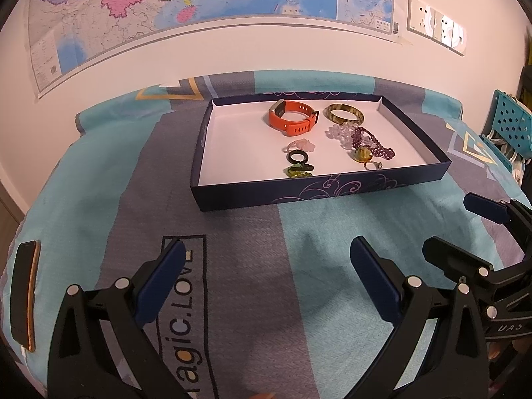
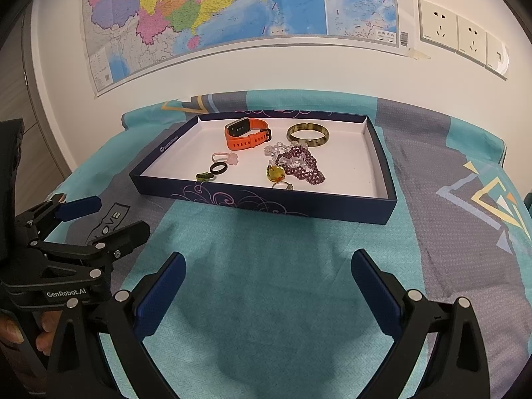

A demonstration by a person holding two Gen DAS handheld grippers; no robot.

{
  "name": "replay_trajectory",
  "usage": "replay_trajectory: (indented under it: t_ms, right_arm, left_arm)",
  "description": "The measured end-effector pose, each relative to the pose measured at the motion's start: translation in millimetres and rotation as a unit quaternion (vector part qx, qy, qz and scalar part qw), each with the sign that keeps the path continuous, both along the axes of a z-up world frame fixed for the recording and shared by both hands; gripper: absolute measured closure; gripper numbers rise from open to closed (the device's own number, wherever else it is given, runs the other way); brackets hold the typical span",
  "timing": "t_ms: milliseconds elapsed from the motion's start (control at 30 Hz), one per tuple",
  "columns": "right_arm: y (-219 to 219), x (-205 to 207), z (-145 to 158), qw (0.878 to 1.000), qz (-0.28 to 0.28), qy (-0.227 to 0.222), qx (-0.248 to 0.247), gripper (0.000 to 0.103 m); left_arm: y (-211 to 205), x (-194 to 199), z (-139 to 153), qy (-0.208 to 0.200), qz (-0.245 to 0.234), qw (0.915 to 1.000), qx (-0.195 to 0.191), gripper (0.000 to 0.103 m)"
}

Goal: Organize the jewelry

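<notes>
Both grippers hover low over the teal and grey bedspread (image 2: pixel 266 282), side by side and aimed at the wall, jaws spread wide and empty: the left gripper (image 1: pixel 267 276) fills the bottom of its view, the right gripper (image 2: pixel 267 281) likewise. In the upper middle of each frame, well apart from the fingertips, lies a shallow navy box lid (image 1: pixel 319 188) holding an orange smartwatch (image 1: pixel 292 118), a horn-coloured bangle (image 1: pixel 344 114), a purple beaded bracelet (image 2: pixel 304 164), a black ring (image 2: pixel 218 168) and an amber pendant (image 2: pixel 276 173).
</notes>
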State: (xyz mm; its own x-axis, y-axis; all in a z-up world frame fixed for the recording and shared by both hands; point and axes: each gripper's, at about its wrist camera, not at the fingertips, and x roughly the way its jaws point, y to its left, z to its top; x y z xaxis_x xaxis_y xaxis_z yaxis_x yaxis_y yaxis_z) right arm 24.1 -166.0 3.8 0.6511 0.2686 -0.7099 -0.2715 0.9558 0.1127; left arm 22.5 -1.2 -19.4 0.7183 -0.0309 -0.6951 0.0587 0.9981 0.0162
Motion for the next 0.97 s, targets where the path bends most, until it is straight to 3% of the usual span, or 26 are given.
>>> replay_trajectory:
  t_ms: [700,967]
  right_arm:
    - [-1,-2,-2,1.0,0.004,0.001,-0.004,0.007]
    - [-55,14,-7,0.998,-0.035,0.02,-0.055,0.007]
  left_arm:
    - [-2,-1,-3,0.001,-0.006,1.0,-0.008,0.005]
    - [22,11,-10,0.028,0.009,0.9993,-0.024,0.005]
